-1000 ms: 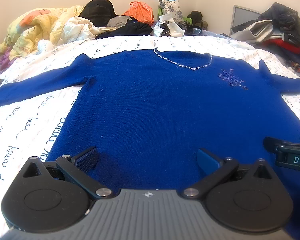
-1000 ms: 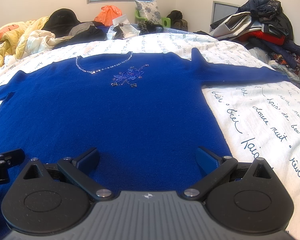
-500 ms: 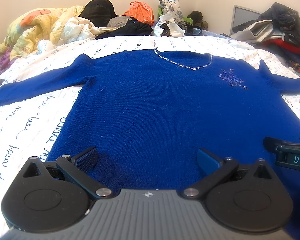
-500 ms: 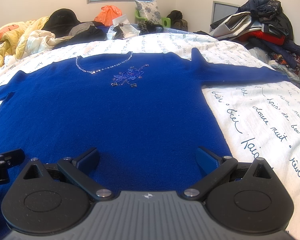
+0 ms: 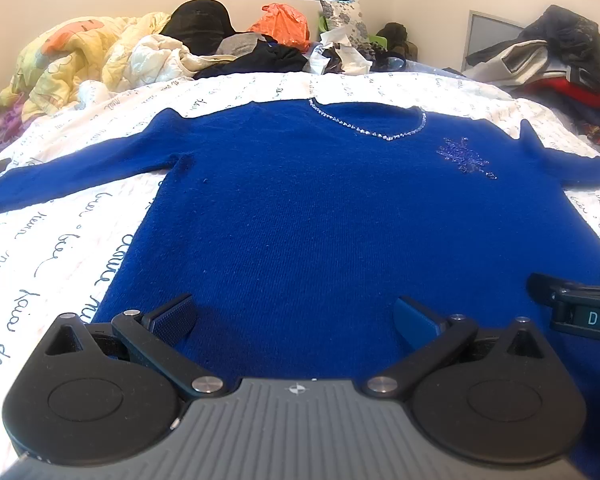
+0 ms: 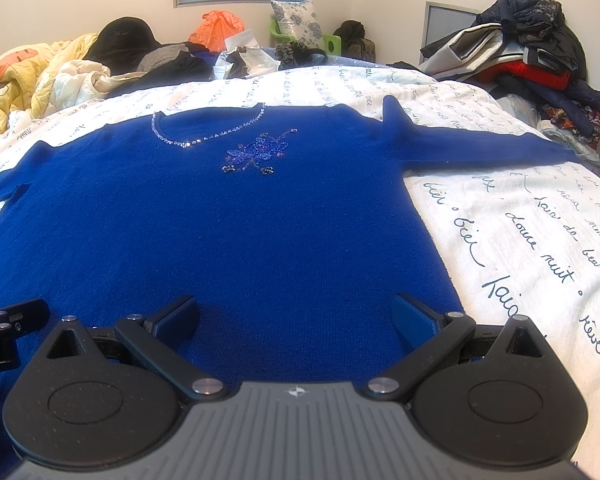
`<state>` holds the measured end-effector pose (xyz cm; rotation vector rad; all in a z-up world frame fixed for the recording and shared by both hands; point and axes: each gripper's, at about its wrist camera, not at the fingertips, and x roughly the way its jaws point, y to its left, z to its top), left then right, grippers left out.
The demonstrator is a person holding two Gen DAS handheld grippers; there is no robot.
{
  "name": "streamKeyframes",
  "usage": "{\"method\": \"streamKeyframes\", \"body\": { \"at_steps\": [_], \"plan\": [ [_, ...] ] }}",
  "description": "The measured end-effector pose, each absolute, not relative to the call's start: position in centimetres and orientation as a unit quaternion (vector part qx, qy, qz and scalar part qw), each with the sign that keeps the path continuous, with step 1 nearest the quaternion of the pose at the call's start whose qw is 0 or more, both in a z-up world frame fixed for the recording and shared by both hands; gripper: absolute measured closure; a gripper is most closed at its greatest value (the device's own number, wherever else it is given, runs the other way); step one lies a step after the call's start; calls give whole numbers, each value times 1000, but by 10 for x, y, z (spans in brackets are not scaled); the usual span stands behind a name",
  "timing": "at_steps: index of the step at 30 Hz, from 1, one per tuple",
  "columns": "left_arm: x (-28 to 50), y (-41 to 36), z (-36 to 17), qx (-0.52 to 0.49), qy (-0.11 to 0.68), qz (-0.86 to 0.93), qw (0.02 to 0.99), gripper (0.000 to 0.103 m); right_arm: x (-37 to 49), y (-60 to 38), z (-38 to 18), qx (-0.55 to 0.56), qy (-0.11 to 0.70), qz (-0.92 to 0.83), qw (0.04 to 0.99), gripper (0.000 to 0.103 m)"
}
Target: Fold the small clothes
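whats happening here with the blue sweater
A person holds a gripper in each hand over the hem end of a blue sweater spread flat, front up, on a script-printed bedsheet. The left gripper and right gripper are both open, gripping nothing. Both sleeves lie outstretched; no fold is made yet.

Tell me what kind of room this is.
Most likely a bedroom: a blue sweater lies flat on a bed sheet printed with script, with a rumpled yellow quilt behind.
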<state>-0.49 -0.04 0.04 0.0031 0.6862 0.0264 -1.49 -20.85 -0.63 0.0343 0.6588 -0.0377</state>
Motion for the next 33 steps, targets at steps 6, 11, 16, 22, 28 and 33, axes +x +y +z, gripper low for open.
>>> {"method": "streamKeyframes", "body": {
  "at_steps": [6,11,16,22,28,33],
  "plan": [
    [-5,0,0,0,337,13,942,0,-15,-208,-6,16,324,-19,946,0],
    [-5,0,0,0,337,13,942,0,-17,-207,-6,17,324,-19,946,0],
    [-6,-1,1,0,337,12,941,0,-12,-232,18,74,357,58,930,0],
    [-6,-1,0,0,337,12,942,0,8,-378,95,332,238,138,902,0],
    [-7,-1,1,-1,336,10,942,0,64,-558,55,488,208,-13,847,0],
    [-7,-1,0,-1,336,10,942,0,107,-636,-1,554,223,-92,797,8]
  ]
}}
